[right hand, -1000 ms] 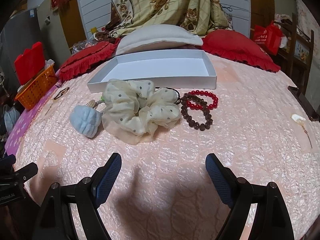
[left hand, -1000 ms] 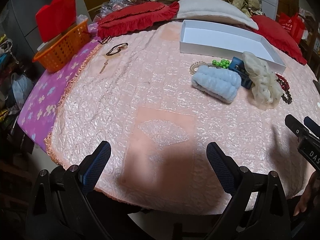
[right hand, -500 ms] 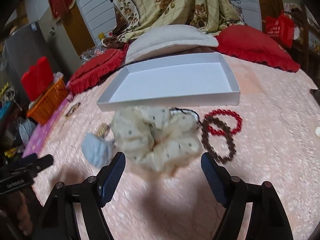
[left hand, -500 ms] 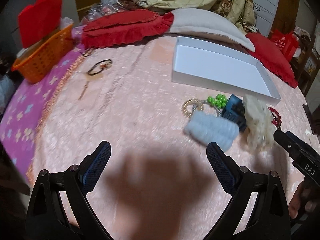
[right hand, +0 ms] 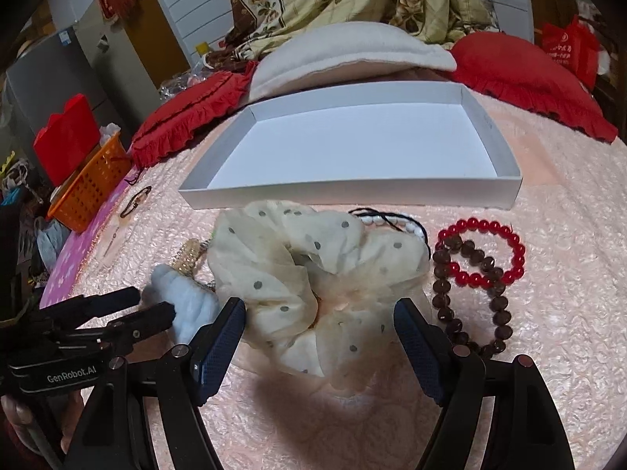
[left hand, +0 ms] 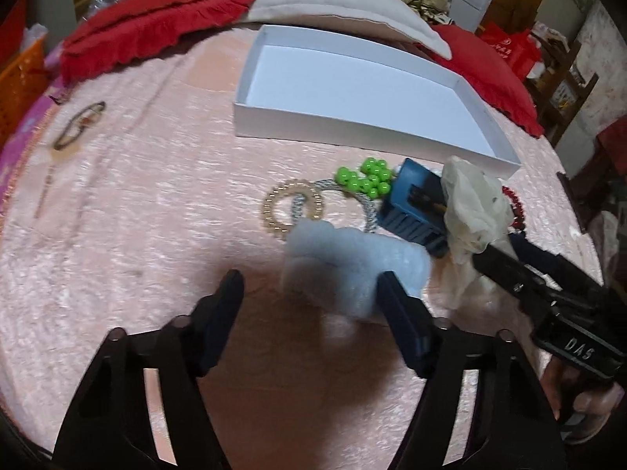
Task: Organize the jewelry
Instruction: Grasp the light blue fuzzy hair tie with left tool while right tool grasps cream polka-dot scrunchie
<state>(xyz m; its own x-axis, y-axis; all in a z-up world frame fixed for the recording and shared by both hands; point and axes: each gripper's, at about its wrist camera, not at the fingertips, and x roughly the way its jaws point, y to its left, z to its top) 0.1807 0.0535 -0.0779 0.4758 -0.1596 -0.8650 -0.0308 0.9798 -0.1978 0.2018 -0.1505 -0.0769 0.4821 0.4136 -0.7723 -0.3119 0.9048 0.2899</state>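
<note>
An empty white box (left hand: pixel 364 90) (right hand: pixel 352 149) lies at the back of the pink bedspread. In front of it lie a cream dotted scrunchie (right hand: pixel 313 286) (left hand: pixel 474 211), a fluffy light-blue scrunchie (left hand: pixel 352 266) (right hand: pixel 184 301), a gold bead bracelet (left hand: pixel 292 211), green beads (left hand: pixel 364 178), a blue hair claw (left hand: pixel 411 211), a red bead bracelet (right hand: pixel 482 250) and a dark brown bead bracelet (right hand: pixel 474 297). My left gripper (left hand: pixel 313 301) is open, its right finger against the blue scrunchie. My right gripper (right hand: pixel 319 325) is open around the near part of the cream scrunchie.
Red pillows (left hand: pixel 156 35) and a white pillow (right hand: pixel 345 55) lie behind the box. An orange basket (right hand: pixel 90 184) stands at the left edge. A thin dark bracelet (left hand: pixel 80 123) lies far left on the bedspread. A black cord with white beads (right hand: pixel 388 223) lies behind the cream scrunchie.
Both grippers have moved forward and down to the pile. The left one has reached the blue scrunchie, the right one has come around the cream scrunchie. Both stayed open.
</note>
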